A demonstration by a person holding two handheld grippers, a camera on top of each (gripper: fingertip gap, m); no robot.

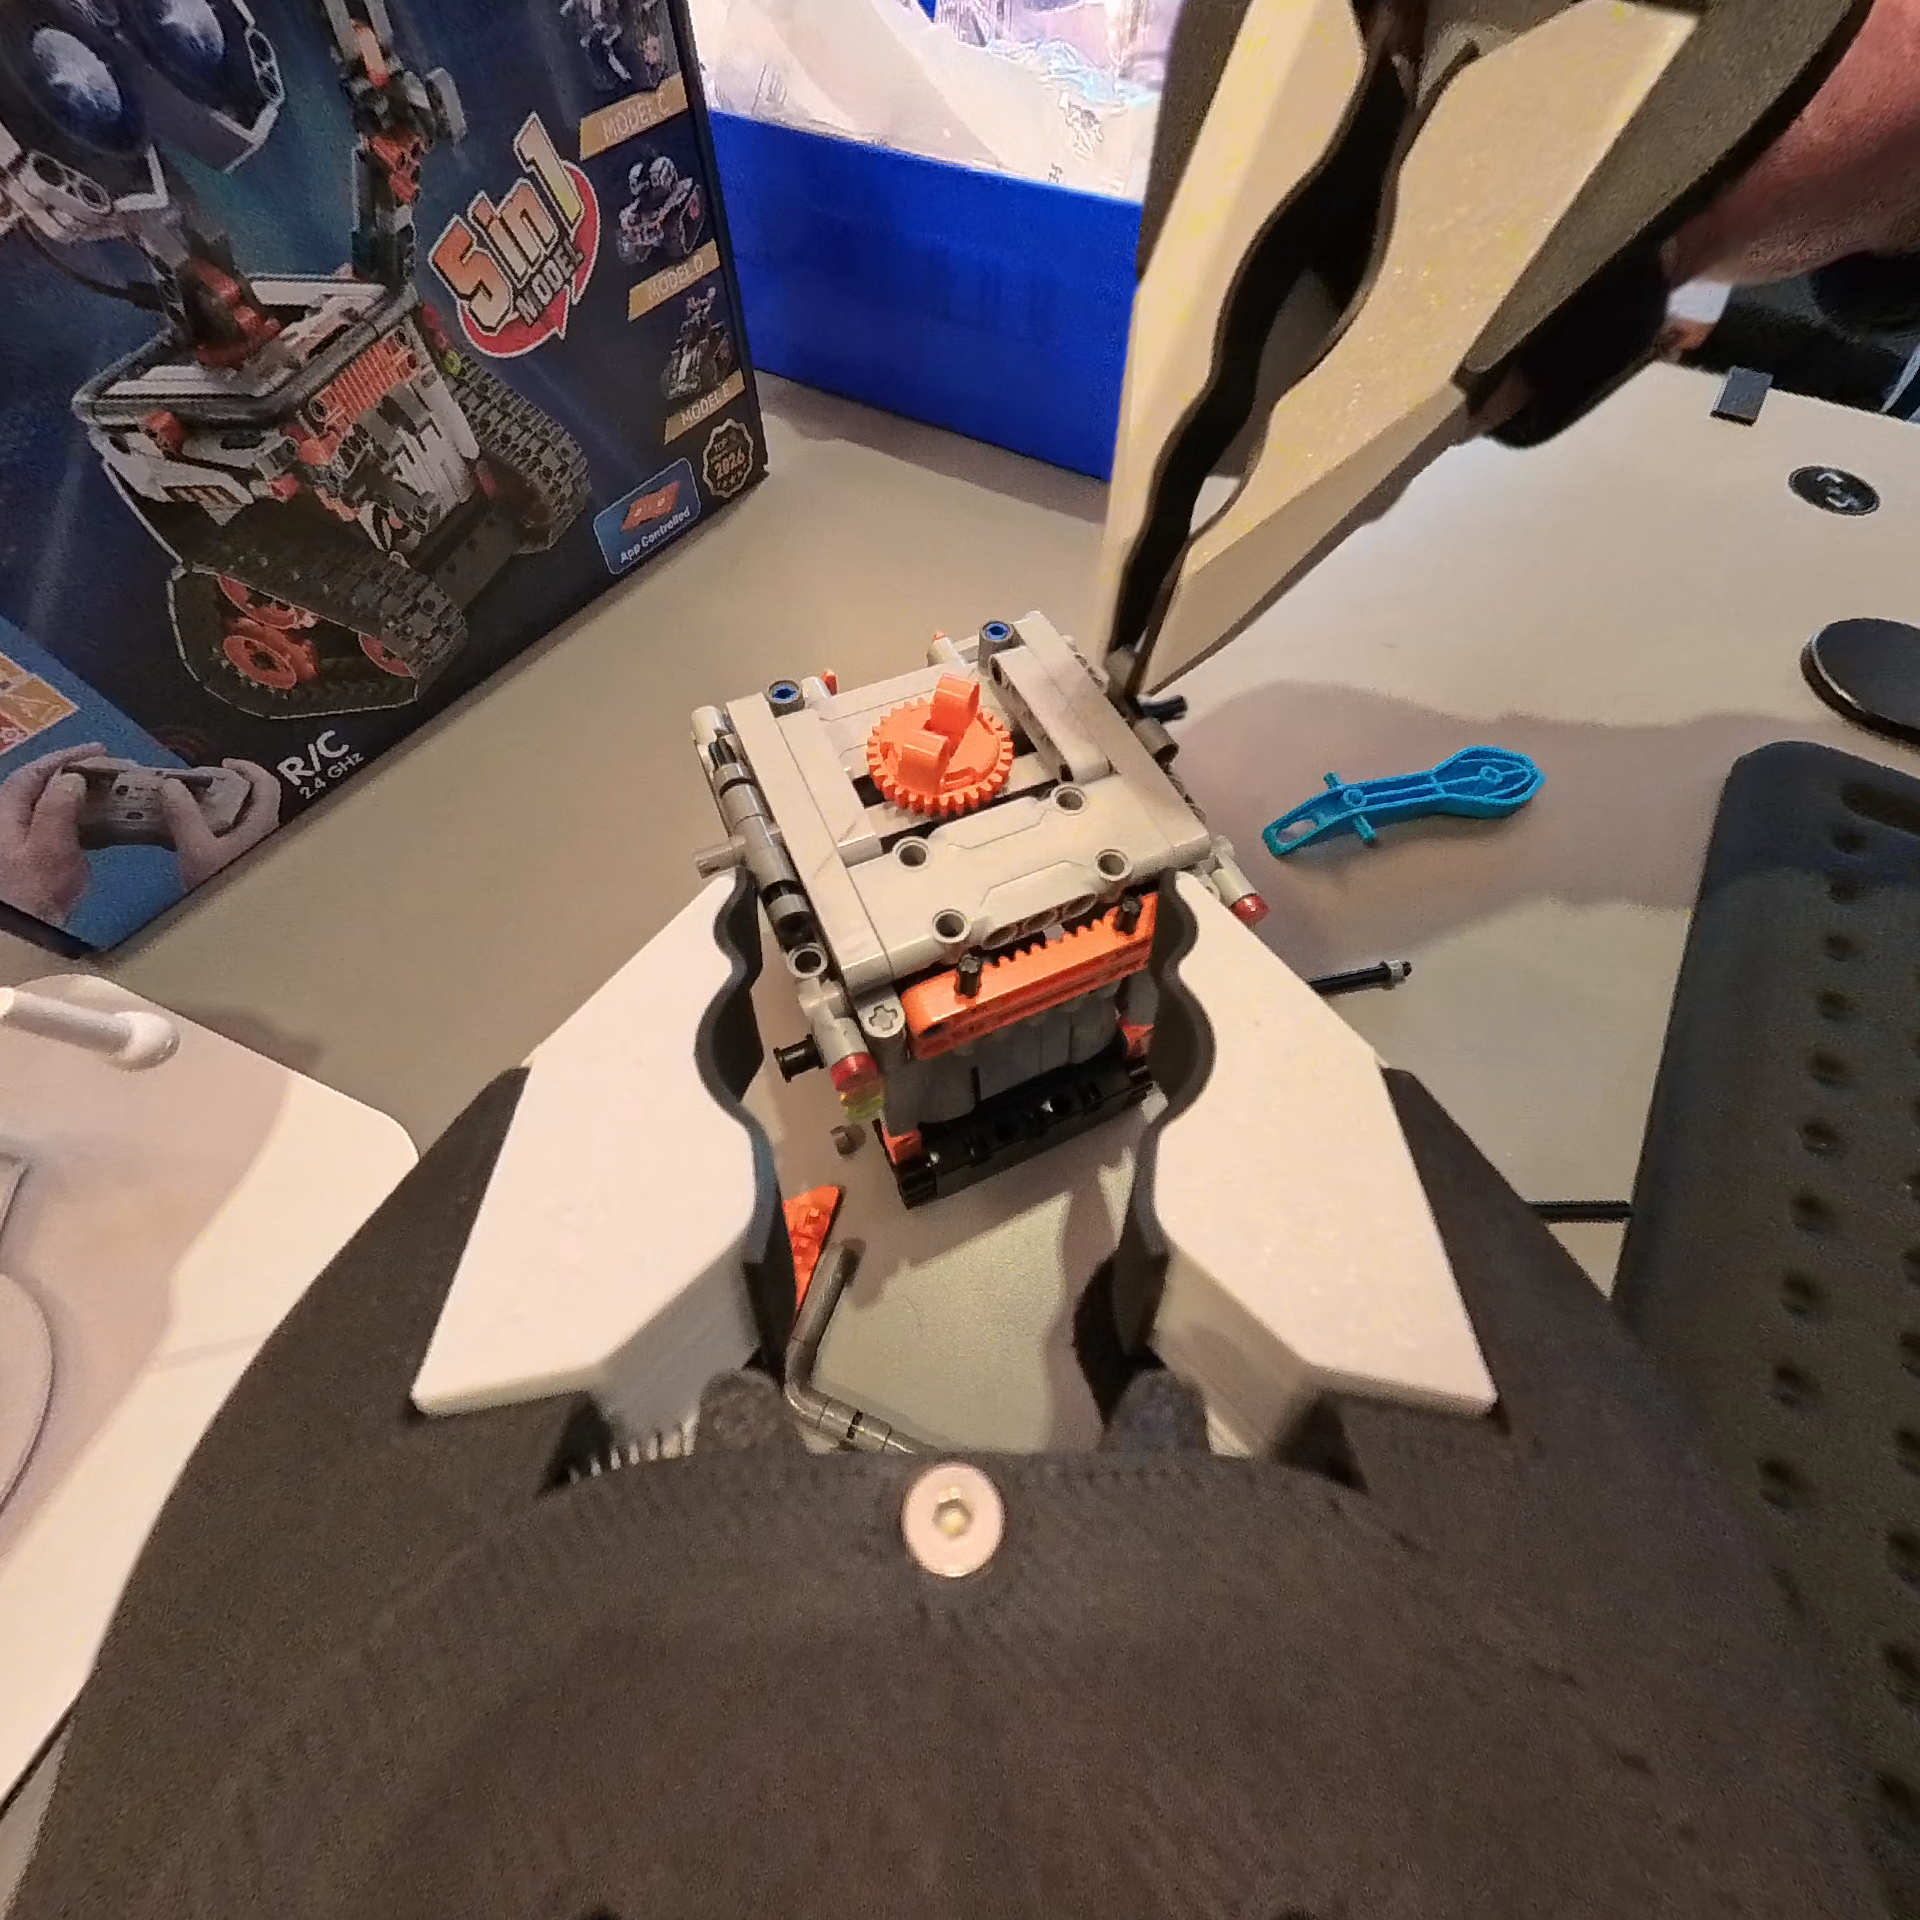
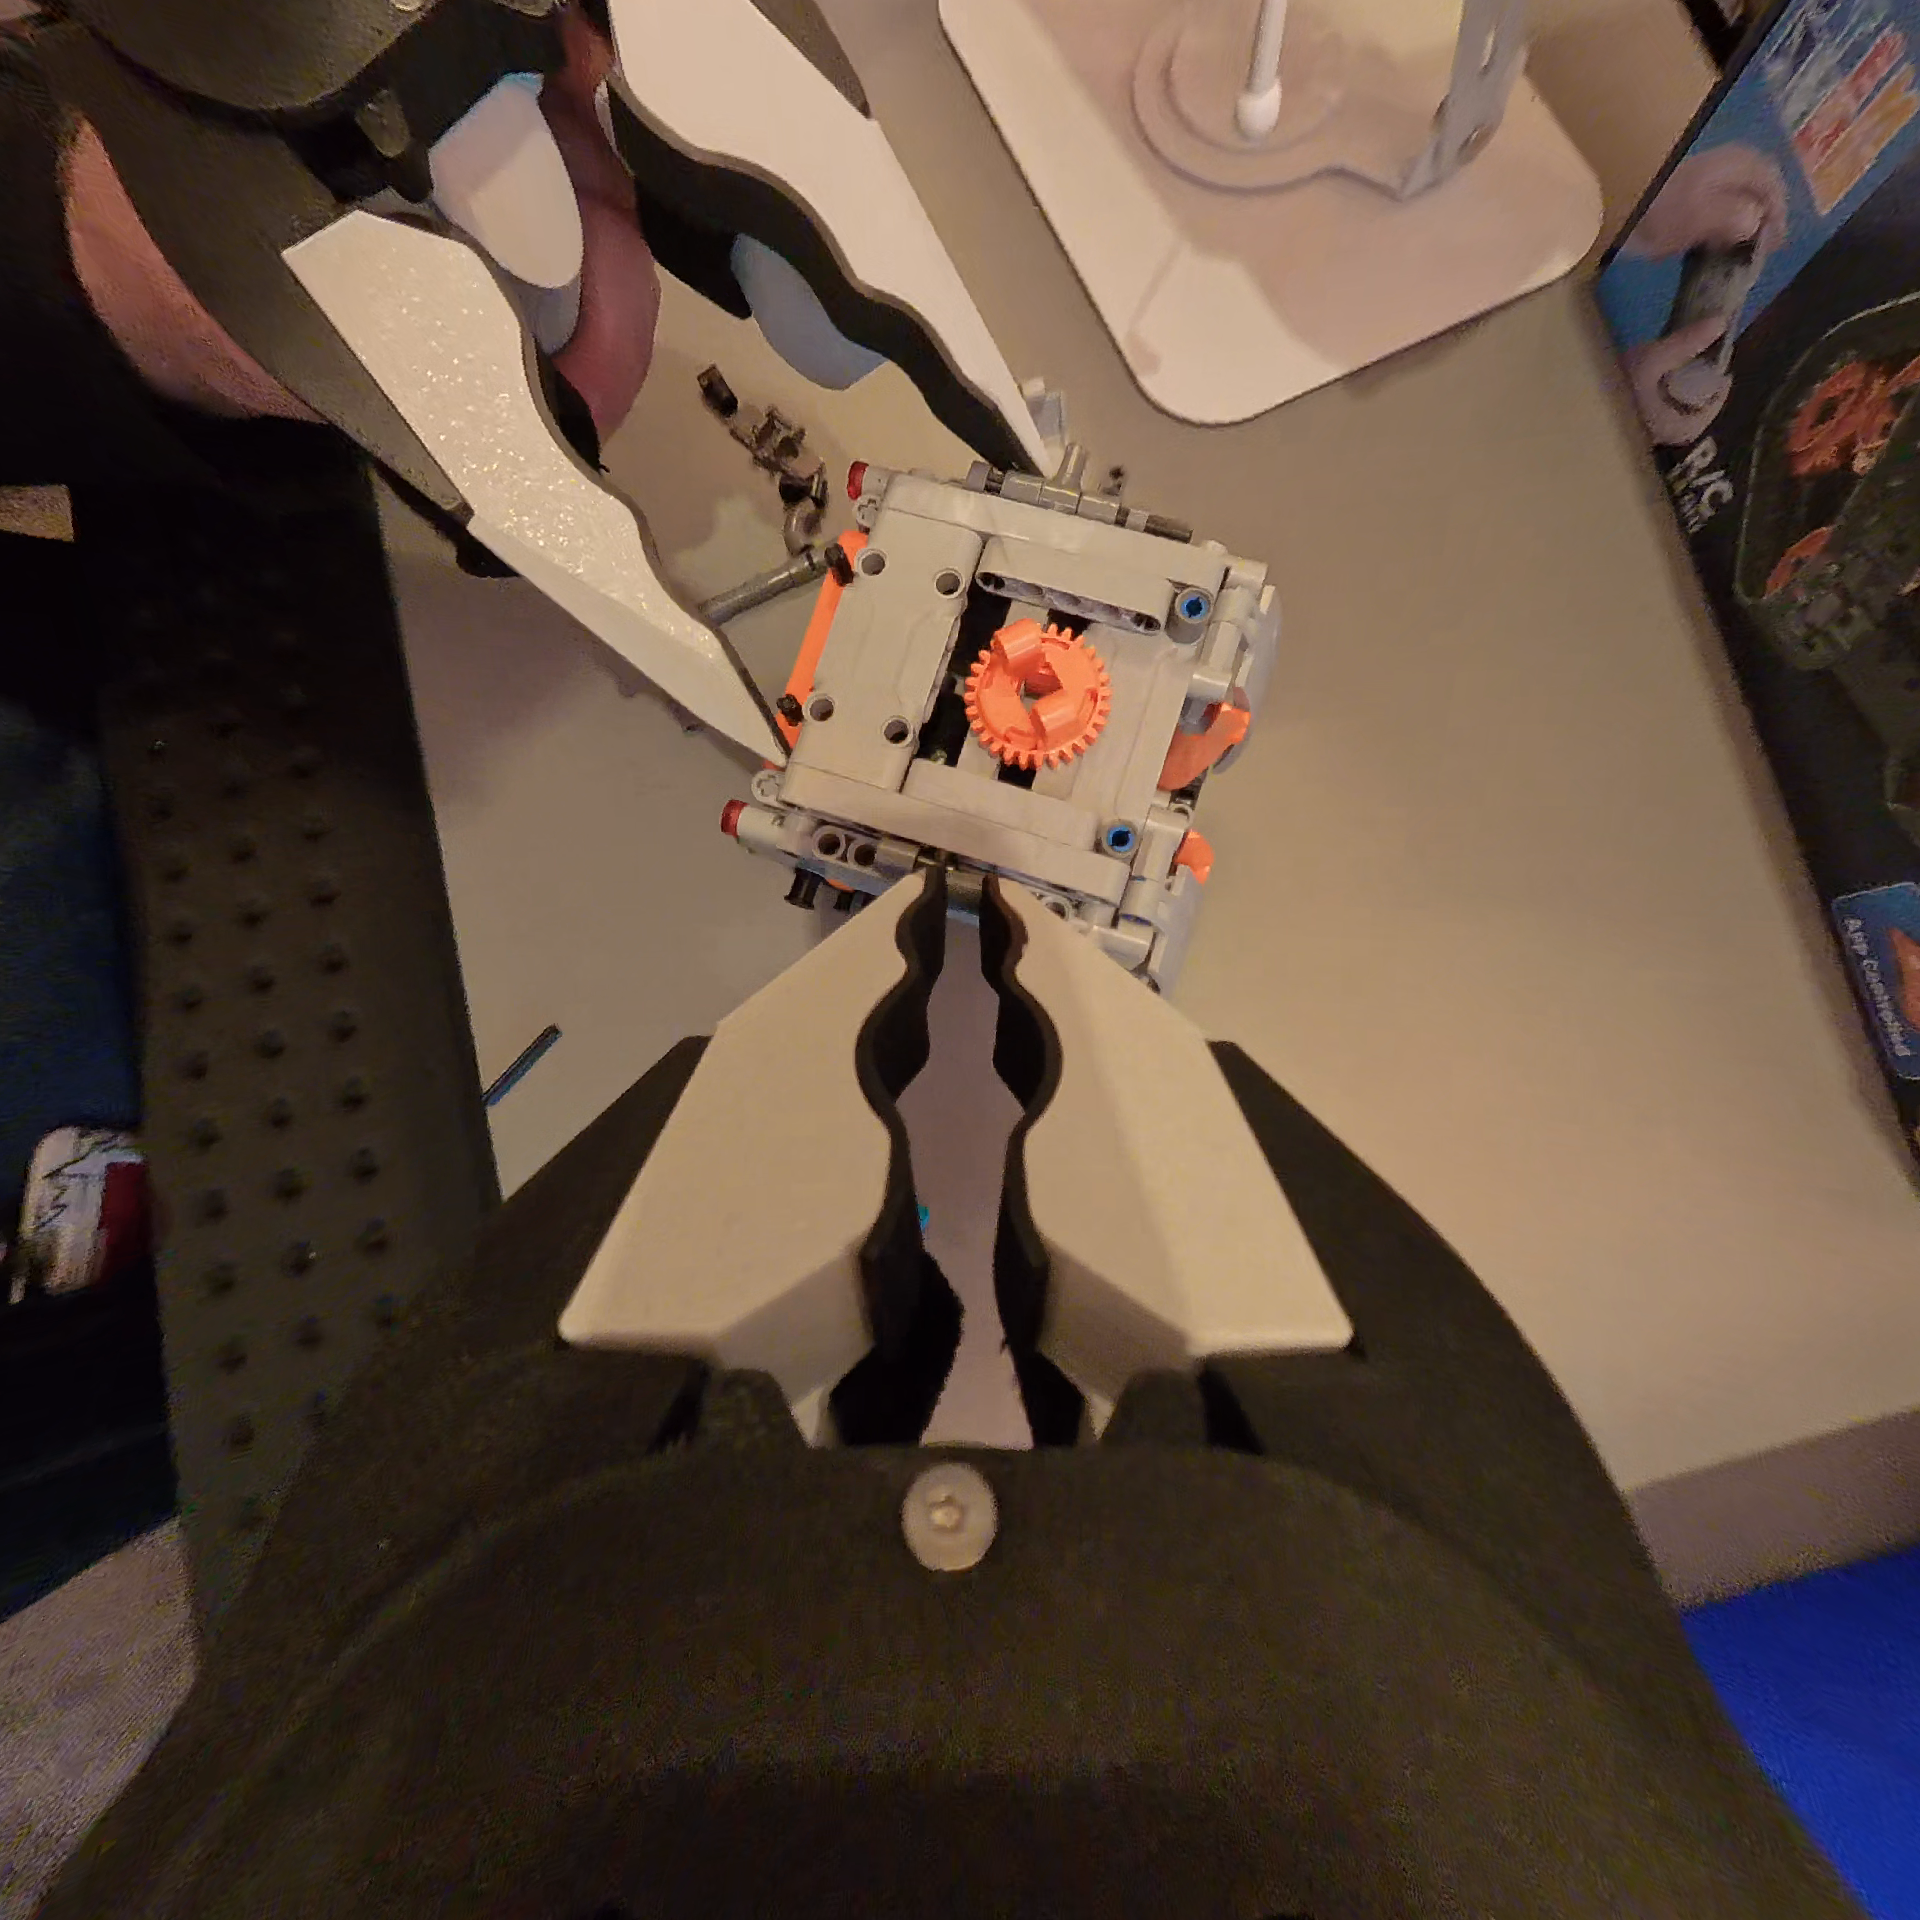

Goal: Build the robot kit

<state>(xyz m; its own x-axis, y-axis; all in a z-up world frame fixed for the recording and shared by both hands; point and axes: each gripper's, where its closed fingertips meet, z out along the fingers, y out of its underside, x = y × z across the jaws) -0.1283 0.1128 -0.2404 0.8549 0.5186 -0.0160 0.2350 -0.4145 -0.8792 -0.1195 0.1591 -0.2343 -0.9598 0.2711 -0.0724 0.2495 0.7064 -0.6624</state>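
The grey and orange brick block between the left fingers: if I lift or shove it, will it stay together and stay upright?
The brick block looks rigid, but pins and axles stick out at its corners, so snagged bits may pop off. It stands taller than its black base, so a push near the orange gear could tip it. The left gripper straddling its lower half suggests a steadier lift.

One blocky grey and orange brick model [image 1: 966, 894] sits mid-frame. One round orange gear [image 1: 938, 750] tops it. One blue plastic tool [image 1: 1403, 800] lies right. One printed toy box [image 1: 343, 395] stands upper left.
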